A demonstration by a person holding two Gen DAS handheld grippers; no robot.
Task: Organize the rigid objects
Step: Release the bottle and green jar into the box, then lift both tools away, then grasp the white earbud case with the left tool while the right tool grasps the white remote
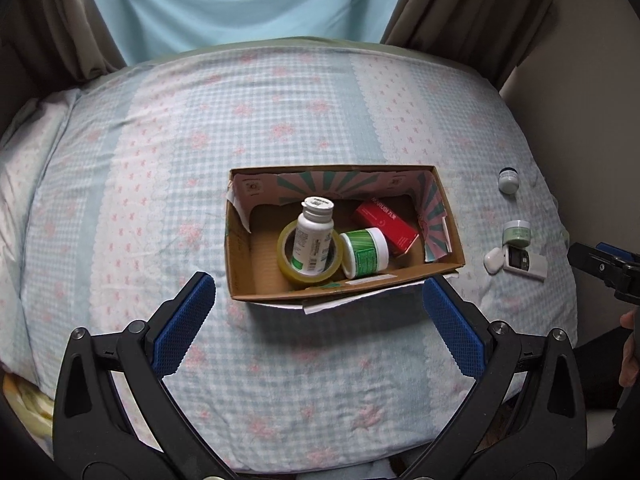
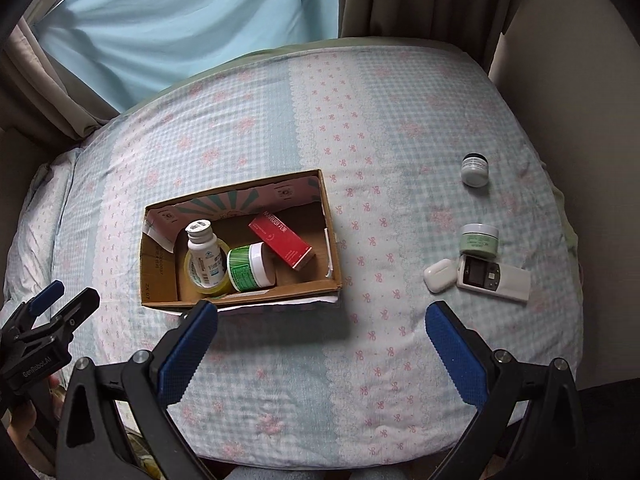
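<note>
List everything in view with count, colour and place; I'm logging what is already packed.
cardboard box: 1, brown, mid-bed
pill bottle: 1, white, in box, resting in the tape roll
tape roll: 1, yellowish, in box
green jar: 1, green with white lid, in box, on its side
red carton: 1, red, in box
small jars: 2, pale, on bed right of box
earbud case: 1, white, right of box
handheld device: 1, white, beside case
bedsheet: 1, blue-pink check
curtains: blue and brown, behind bed
left gripper: open
right gripper: open

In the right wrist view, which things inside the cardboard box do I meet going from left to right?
White plastic bottle standing in the yellow tape roll → green-and-white jar on its side → red carton.
</note>
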